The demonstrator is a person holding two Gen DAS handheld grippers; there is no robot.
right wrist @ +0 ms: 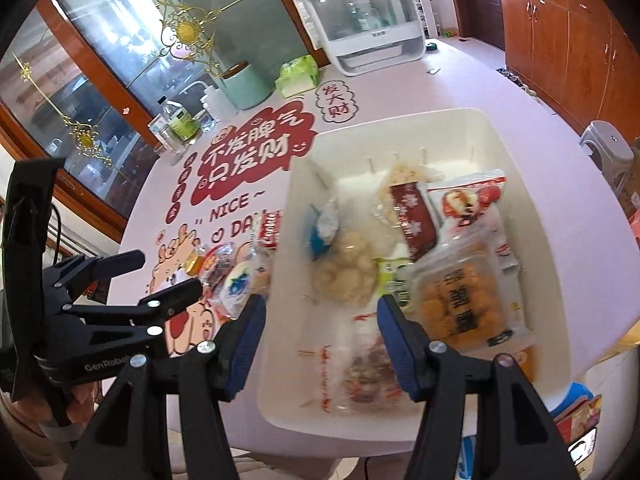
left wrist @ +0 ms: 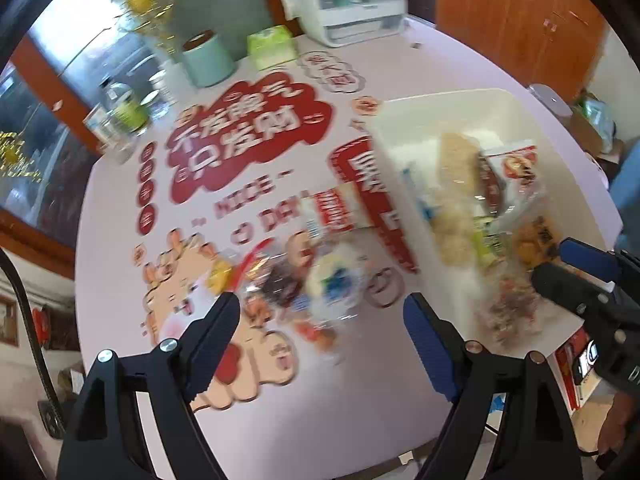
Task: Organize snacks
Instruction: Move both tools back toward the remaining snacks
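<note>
A white bin [right wrist: 496, 136] sits on the pink table and holds several snack packs, among them a tray of orange balls [right wrist: 464, 304] and a red-and-white pack [right wrist: 468, 200]. It also shows in the left wrist view [left wrist: 452, 104]. Loose snacks lie on the table left of the bin: a round white-and-blue pack [left wrist: 332, 280], a clear bag of dark sweets [left wrist: 272, 280] and a red-and-white pack [left wrist: 332, 212]. My left gripper [left wrist: 320, 320] is open and empty just short of the loose snacks. My right gripper [right wrist: 320, 320] is open and empty above the bin's near end.
At the table's far side stand a white appliance [right wrist: 368, 20], a green tissue pack [right wrist: 298, 76], a mint canister [right wrist: 244, 88] and bottles [right wrist: 180, 124]. Wooden cabinets [right wrist: 560, 32] line the right. A grey stool [right wrist: 608, 148] stands beside the table.
</note>
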